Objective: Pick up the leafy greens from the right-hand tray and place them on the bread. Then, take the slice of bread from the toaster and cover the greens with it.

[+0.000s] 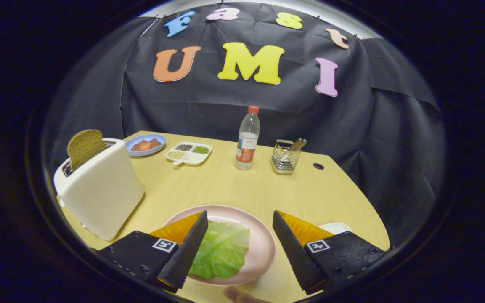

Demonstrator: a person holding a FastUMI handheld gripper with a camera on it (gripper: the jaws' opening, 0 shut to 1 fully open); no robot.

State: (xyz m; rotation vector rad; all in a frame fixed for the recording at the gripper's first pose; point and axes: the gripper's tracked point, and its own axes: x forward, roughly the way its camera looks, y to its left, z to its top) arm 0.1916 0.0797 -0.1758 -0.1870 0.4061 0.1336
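1. Green leafy greens (222, 249) are lying on the pink plate (263, 244) between my spread fingers — I am keeping the gripper (239, 219) wide apart, clamping nothing.
2. I am seeing a white edge of bread (229, 219) peeking out beyond the leaf.
3. Brown bread slice (84, 146) is standing upright in the white toaster (101, 189) — left of the plate.
4. A water bottle (247, 139) and wire basket (285, 159) are standing farther back on the wooden table (234, 185).

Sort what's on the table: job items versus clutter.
Job: greens on the pink plate, toast in the toaster, open tongs over the plate.
Clutter: bottle, wire caddy, blue plate, divided dish.
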